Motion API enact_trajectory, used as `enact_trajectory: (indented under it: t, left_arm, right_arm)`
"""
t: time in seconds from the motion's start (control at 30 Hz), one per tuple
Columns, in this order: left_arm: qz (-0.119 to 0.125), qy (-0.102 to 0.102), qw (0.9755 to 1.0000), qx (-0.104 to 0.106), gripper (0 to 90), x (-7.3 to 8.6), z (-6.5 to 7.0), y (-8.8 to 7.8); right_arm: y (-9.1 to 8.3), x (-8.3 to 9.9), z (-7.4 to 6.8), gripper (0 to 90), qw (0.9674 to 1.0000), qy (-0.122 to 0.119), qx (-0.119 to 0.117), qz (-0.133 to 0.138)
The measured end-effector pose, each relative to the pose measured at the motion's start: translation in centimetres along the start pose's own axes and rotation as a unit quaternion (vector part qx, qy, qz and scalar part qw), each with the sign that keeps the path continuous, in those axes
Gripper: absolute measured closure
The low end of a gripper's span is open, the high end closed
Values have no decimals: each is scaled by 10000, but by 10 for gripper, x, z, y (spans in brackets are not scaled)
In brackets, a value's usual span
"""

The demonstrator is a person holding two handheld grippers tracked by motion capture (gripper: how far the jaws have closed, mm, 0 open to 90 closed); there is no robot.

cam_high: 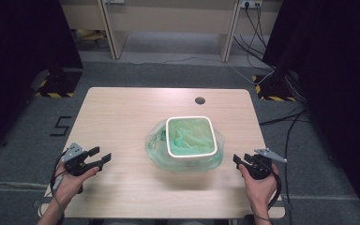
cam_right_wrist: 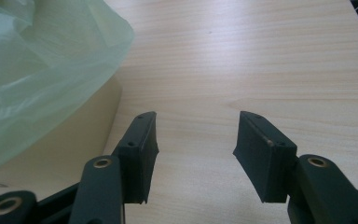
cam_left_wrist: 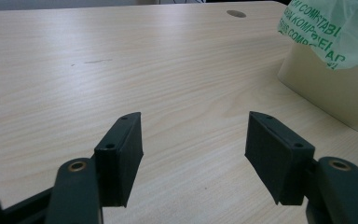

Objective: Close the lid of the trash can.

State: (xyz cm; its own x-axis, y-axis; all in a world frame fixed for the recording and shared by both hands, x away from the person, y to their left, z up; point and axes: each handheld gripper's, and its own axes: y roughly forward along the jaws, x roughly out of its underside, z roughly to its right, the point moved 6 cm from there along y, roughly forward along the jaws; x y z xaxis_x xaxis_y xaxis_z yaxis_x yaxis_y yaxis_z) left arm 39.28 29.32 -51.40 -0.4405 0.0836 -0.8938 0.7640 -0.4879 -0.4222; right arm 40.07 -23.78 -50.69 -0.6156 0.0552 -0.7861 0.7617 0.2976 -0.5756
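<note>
A cream square bin stands near the middle of the wooden table, lined with a pale green plastic bag that spills over its rim and down its sides. My left gripper hovers low over the table's left front, jaws open and empty, pointing toward the bin; the bag carries green print. My right gripper sits at the right front beside the bin, jaws open with nothing between them. In the right gripper view the bag hangs over the bin wall at the left.
A dark round cable hole lies in the table's far middle, also seen as a hole in the left gripper view. Cables trail on the floor to the right. Black stands flank the table at the back.
</note>
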Motion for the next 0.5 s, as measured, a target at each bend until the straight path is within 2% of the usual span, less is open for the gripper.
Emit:
enact_trajectory:
  t: [0.13,0.5]
  left_arm:
    - [-17,41,10000,26,355,5,1,0]
    - [66,96,9999,35,352,10,3,0]
  right_arm:
    - [1,4,1,486,9998,-84,38,187]
    - [-1,3,7,476,9994,-69,50,345]
